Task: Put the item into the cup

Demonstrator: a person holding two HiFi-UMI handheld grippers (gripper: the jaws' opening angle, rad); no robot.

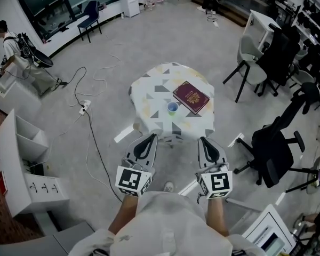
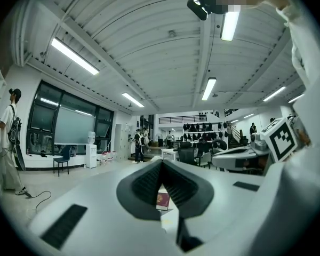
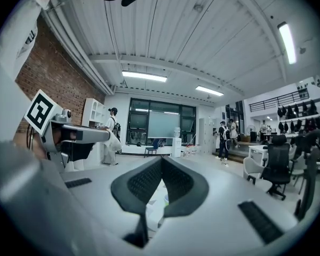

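Note:
A dark red booklet lies flat on a small table covered with a triangle-patterned cloth. Just left of the booklet's near corner stands a small cup with a blue-green inside. My left gripper and right gripper hang side by side, short of the table's near edge and well above the floor. Both are shut with nothing between them. In the left gripper view the jaws meet at their tips, and the booklet shows through the gap below. The right gripper looks the same, with the table beyond it.
Black office chairs and a grey chair stand to the right of the table. A white shelf unit is at the left. A cable with a power strip runs over the floor. A person stands far left.

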